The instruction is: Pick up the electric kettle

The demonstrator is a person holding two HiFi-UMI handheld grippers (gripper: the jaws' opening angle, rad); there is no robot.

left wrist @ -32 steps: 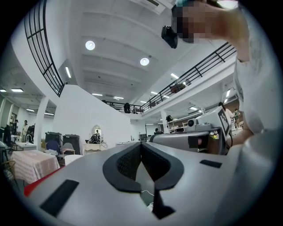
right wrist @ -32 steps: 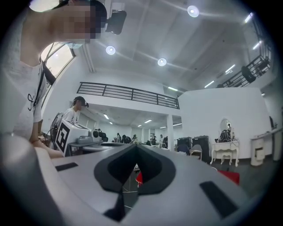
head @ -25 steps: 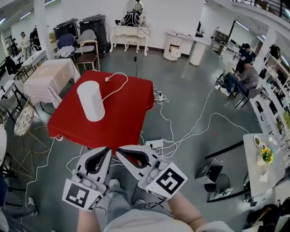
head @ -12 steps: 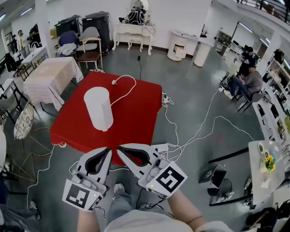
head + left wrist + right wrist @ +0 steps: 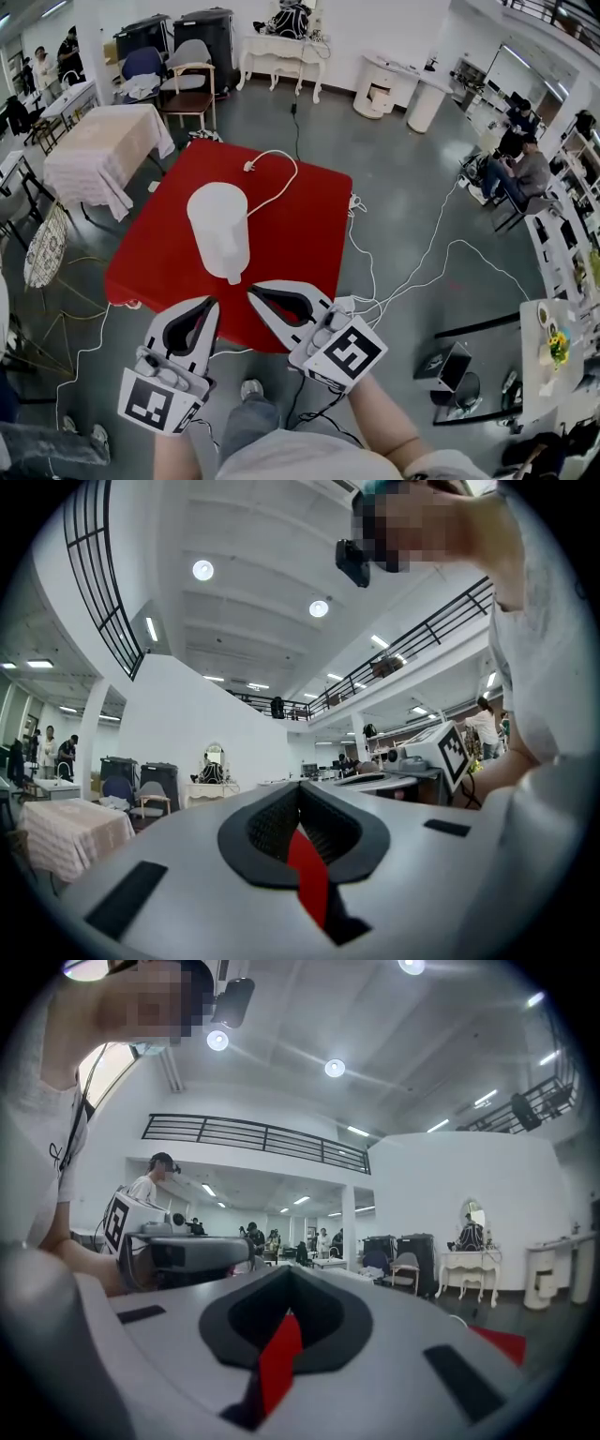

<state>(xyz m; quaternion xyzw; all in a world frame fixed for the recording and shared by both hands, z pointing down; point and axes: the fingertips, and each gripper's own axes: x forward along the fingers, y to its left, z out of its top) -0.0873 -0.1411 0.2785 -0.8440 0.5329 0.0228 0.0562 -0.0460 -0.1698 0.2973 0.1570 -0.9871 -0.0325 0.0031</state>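
Note:
The electric kettle [image 5: 220, 228], a tall white cylinder, stands upright on a table with a red cloth [image 5: 291, 234]. Its white cord [image 5: 277, 187] runs across the cloth to a loose plug [image 5: 251, 167]. In the head view both grippers are held side by side at the table's near edge, short of the kettle and not touching it. My left gripper [image 5: 208, 302] is shut with nothing in it. My right gripper [image 5: 251, 292] is also shut and empty. In the left gripper view [image 5: 300, 787] and the right gripper view [image 5: 286, 1269] the closed jaws hide the kettle; only red cloth shows through the gap.
A cream-clothed table [image 5: 98, 141] stands to the left and chairs [image 5: 192, 89] behind the red table. White cables [image 5: 412, 272] and a power strip [image 5: 342, 305] lie on the floor to the right. People sit at the far right [image 5: 520, 173].
Both grippers and the person have come forward to the red table. The kettle now sits nearer in the head view, and the jaw tips overlap the table's near edge.

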